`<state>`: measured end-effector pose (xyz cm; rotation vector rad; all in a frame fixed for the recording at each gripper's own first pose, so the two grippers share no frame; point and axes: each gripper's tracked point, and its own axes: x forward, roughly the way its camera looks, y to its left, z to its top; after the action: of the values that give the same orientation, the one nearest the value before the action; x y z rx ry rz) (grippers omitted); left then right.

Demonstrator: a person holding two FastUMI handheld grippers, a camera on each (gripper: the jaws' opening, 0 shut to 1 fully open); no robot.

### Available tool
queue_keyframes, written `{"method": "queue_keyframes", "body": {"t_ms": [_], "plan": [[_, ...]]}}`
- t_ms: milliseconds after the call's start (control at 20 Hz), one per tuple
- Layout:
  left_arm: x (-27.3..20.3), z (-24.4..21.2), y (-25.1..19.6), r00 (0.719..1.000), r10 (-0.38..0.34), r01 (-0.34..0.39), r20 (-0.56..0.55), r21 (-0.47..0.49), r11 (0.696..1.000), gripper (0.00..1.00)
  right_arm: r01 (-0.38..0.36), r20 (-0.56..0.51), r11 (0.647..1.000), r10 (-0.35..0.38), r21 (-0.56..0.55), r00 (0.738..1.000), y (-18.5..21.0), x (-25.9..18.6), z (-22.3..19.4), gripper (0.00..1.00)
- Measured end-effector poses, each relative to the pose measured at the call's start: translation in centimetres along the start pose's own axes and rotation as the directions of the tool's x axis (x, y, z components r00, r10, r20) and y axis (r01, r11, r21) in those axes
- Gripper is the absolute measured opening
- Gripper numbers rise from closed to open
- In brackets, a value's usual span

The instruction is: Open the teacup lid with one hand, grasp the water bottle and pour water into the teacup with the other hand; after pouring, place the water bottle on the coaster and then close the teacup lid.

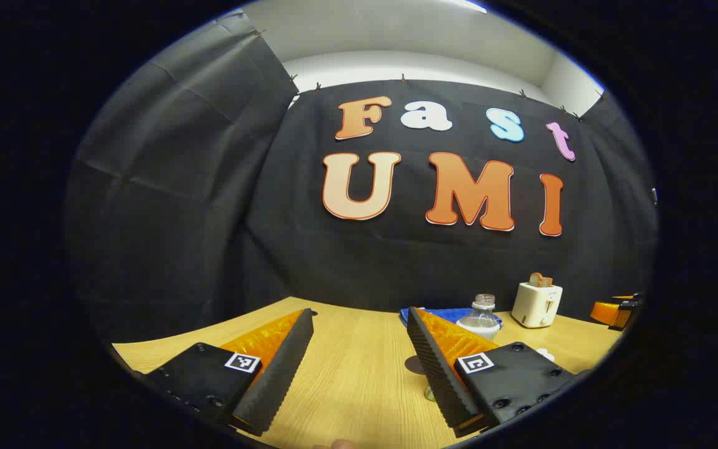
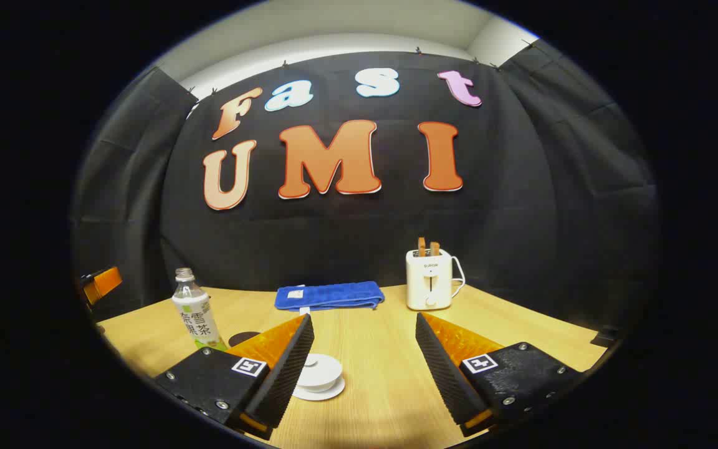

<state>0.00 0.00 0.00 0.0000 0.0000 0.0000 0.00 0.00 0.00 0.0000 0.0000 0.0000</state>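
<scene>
In the right gripper view a white lidded teacup (image 2: 318, 372) on its saucer sits just right of my left finger, partly hidden by it. The water bottle (image 2: 196, 310) stands upright at the left, and a dark round coaster (image 2: 240, 338) lies beside it. My right gripper (image 2: 364, 319) is open above the table with nothing between its fingers. In the left gripper view the bottle (image 1: 482, 316) rises behind the right finger, with the coaster (image 1: 415, 365) partly showing beside that finger. My left gripper (image 1: 359, 315) is open and holds nothing.
A folded blue towel (image 2: 329, 295) lies at the back of the wooden table (image 2: 384, 374), and a white toaster (image 2: 429, 279) with toast stands to its right. The toaster (image 1: 536, 304) also appears far right in the left gripper view. Black cloth walls surround the table.
</scene>
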Motion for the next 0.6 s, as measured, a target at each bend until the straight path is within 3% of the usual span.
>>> {"method": "queue_keyframes", "body": {"t_ms": [150,400,600], "plan": [[0.3,-0.5,0.0,1.0,-0.009,0.008,-0.025,-0.04,0.999,0.99,-0.011,-0.001,0.999,0.011,-0.039,1.0,0.5,0.0,-0.2,0.98],[0.4,-0.7,0.5,1.0,0.011,-0.01,-0.02,0.06,0.998,1.0,-0.008,-0.004,1.0,0.008,-0.001,1.0,0.0,-0.1,-0.2,0.98],[0.7,-1.3,-0.4,0.999,-0.022,0.023,-0.043,0.043,0.999,0.99,0.008,-0.013,1.0,-0.008,0.003,1.0,-0.6,0.0,-0.5,0.98]]}}
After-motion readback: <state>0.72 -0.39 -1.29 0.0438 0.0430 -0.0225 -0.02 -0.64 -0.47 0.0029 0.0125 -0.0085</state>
